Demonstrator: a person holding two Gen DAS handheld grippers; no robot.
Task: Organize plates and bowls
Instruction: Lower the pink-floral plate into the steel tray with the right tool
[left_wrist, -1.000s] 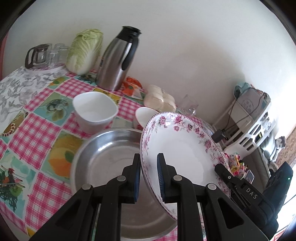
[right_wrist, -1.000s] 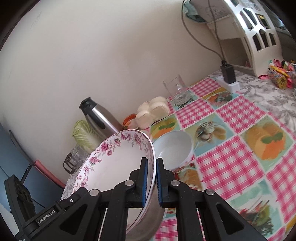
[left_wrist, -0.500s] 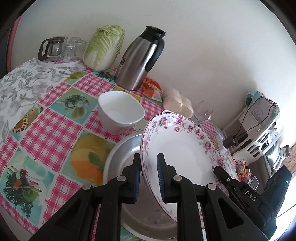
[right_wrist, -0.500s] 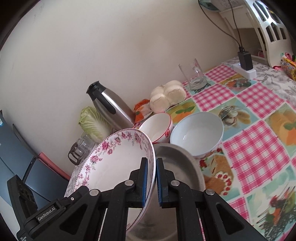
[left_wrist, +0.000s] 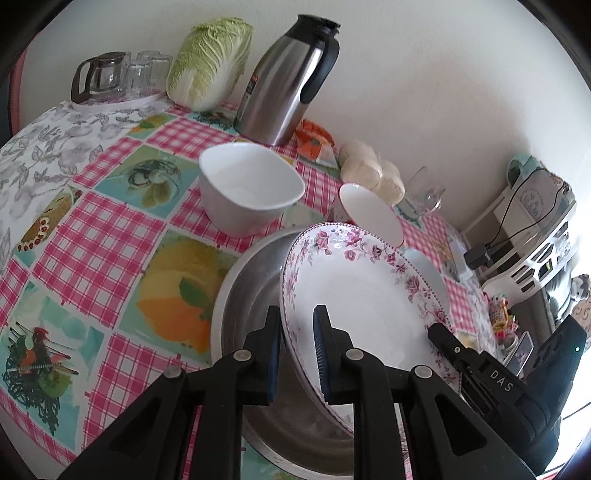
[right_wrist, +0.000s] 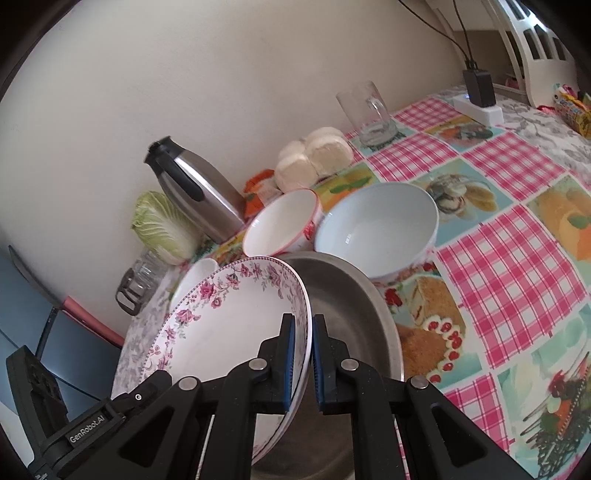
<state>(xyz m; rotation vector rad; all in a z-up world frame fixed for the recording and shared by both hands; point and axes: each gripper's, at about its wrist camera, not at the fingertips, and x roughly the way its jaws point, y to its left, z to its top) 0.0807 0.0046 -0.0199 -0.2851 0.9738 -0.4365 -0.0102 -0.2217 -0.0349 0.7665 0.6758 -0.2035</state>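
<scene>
The floral plate (left_wrist: 369, 306) tilts over the steel basin (left_wrist: 243, 295), with three bowls (right_wrist: 376, 225) behind it.

Right hand-held gripper (right_wrist: 303, 360) clamps floral plate (right_wrist: 225, 332) rim; steel basin (right_wrist: 351, 314) beneath.

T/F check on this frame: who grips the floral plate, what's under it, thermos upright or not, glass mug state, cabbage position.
1. Both the left gripper and the right gripper clamp the floral plate by its rim. True.
2. The plate is over the white square bowl. False: it is over the steel basin.
3. The steel thermos lies on its side. False: it stands upright.
4. The glass mug is empty. True.
5. The cabbage leans against the wall. True.
</scene>
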